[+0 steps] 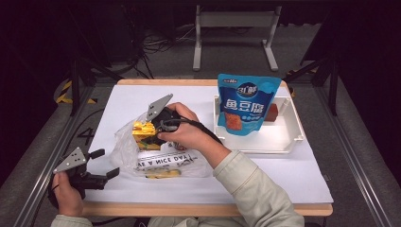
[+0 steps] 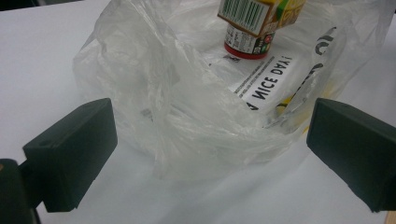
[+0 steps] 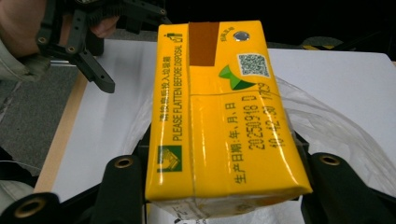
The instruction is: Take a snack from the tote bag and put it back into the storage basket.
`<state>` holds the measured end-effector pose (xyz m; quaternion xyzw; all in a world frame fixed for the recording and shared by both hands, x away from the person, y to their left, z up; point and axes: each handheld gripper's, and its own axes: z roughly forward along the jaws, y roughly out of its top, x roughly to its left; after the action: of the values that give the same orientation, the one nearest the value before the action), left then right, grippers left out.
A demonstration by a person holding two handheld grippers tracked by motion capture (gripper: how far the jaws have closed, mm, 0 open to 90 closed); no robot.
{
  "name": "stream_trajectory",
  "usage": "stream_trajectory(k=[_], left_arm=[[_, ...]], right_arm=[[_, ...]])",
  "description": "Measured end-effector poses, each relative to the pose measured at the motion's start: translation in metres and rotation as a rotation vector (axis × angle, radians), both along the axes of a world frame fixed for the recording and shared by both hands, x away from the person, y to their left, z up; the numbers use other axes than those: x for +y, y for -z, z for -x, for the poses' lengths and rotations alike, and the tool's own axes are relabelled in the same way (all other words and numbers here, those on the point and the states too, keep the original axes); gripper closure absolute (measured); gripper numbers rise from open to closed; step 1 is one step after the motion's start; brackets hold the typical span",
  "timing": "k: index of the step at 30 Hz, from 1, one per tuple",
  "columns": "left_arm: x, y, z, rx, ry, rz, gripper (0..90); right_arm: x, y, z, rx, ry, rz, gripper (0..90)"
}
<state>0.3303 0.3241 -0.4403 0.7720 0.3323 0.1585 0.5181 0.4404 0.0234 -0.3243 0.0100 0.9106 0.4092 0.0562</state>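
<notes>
The right gripper (image 1: 150, 128) has its jaws closed on the yellow carton (image 3: 219, 116) and holds it just over the mouth of the clear plastic bag (image 1: 156, 156) on the table (image 1: 293, 179). The left gripper (image 1: 105, 163) waits wide open and empty at the bag's left edge. To do this step well, I think the left one should pinch the bag's rim and hold the mouth open — then the carton can go out, or in, without dragging the thin film or hitting the small bottle (image 2: 247, 42) inside.

A white-topped table (image 1: 302, 175) with a wooden edge stands on grey floor (image 1: 359, 156). Beyond it, far from the jaws, a white frame (image 1: 235, 21) and cables (image 1: 158, 45) sit in a dark room.
</notes>
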Motion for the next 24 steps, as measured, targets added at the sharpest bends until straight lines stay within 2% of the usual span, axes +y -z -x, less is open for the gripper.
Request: stream_trajectory(k=[14,24], left_arm=[[0.0,0.001,-0.001,0.003,0.0,-0.002,2.3],[-0.001,0.001,-0.001,0.005,-0.003,-0.003,2.3]], right_arm=[[-0.026,-0.026,0.001,-0.011,0.007,-0.01,51.4],[-0.054,-0.039,0.0,-0.019,0.025,0.014,51.4]])
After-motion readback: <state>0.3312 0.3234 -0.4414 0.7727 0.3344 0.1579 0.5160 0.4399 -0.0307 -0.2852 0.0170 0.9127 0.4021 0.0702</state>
